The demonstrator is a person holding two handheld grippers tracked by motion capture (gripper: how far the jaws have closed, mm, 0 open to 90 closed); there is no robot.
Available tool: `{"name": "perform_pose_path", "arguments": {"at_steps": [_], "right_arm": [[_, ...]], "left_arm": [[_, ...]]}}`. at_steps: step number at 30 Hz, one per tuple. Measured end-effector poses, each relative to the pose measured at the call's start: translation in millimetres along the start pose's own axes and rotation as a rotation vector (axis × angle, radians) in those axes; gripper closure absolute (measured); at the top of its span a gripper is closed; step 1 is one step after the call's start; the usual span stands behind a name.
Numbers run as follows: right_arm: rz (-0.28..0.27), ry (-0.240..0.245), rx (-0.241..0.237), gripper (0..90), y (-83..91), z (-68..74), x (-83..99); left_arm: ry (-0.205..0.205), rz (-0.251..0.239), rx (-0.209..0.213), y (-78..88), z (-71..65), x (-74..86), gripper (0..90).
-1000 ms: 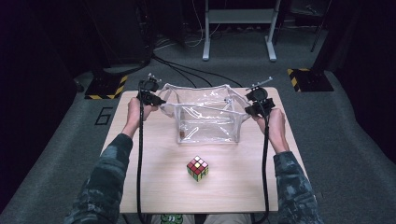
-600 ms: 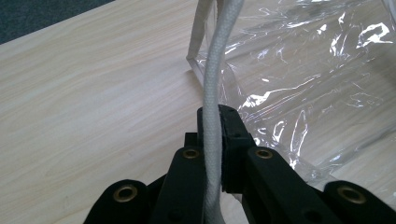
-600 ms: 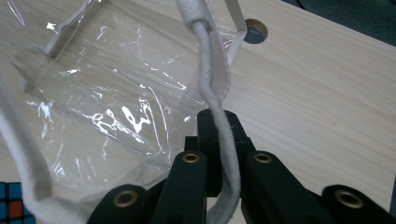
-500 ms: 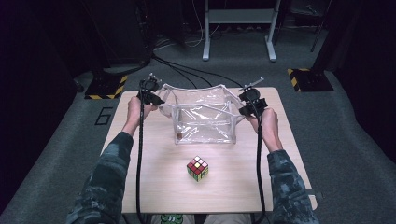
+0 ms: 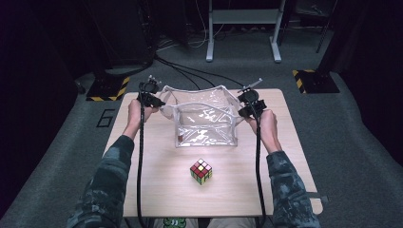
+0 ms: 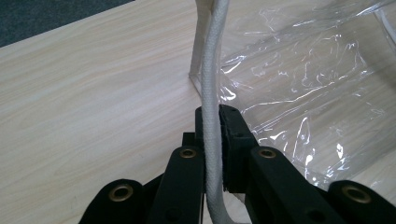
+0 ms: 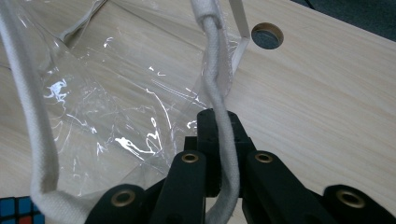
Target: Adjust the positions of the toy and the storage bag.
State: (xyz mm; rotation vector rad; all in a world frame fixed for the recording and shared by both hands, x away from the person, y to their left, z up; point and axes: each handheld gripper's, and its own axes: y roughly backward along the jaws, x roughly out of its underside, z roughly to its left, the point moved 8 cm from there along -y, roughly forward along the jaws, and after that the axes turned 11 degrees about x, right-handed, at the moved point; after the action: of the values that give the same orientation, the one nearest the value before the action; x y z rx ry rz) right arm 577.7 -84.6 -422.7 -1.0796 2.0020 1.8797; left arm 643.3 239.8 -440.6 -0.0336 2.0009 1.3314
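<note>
A clear plastic bag (image 5: 205,124) with white rope handles stands open on the wooden table (image 5: 157,190). My left gripper (image 5: 157,101) is shut on the bag's left rope handle (image 6: 208,116), which runs up between its jaws. At the bag's right side my right gripper (image 5: 243,110) is shut on the right rope handle (image 7: 219,116). The two hold the bag's mouth spread. A multicoloured puzzle cube (image 5: 201,171) lies on the table in front of the bag, and its corner (image 7: 16,210) shows low at the left in the right gripper view.
A round cable hole (image 7: 267,35) is cut in the table beyond the right gripper. Black cables trail from both grippers toward the table's near edge. On the dark floor behind stand a metal frame (image 5: 242,28) and yellow-black striped plates (image 5: 311,80).
My right gripper has moved left toward the bag with the rope handle in it, so the bag's mouth is narrower. The left gripper has stayed put.
</note>
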Motion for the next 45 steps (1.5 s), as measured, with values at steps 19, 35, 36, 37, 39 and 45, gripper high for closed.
{"name": "perform_pose_path", "arguments": {"at_steps": [19, 35, 36, 37, 39, 45], "right_arm": [[0.030, -0.043, -0.048, 88.5, 4.3, 7.8, 2.2], [-0.011, -0.078, -0.023, 64.3, 0.1, -1.7, 4.0], [-0.012, -0.086, -0.018, 59.0, -0.1, -2.8, 4.6], [-0.019, -0.091, -0.019, 54.3, 0.1, -3.5, 4.8], [-0.024, -0.093, -0.016, 50.9, 0.1, -4.7, 6.2], [-0.056, -0.104, -0.027, 31.5, 3.7, -4.4, 5.5]], "left_arm": [[0.009, -0.012, 0.002, -3.7, 4.8, -3.5, 84.1], [-0.025, -0.057, -0.032, 8.6, -7.7, -8.2, 36.5], [-0.034, -0.066, -0.032, 10.5, -9.5, -9.1, 33.3], [-0.039, -0.081, -0.033, 12.5, -11.2, -10.7, 29.3], [-0.052, -0.090, -0.033, 17.0, -15.1, -12.6, 25.1], [-0.070, -0.151, -0.026, 31.8, -25.3, -17.6, 16.3]]}}
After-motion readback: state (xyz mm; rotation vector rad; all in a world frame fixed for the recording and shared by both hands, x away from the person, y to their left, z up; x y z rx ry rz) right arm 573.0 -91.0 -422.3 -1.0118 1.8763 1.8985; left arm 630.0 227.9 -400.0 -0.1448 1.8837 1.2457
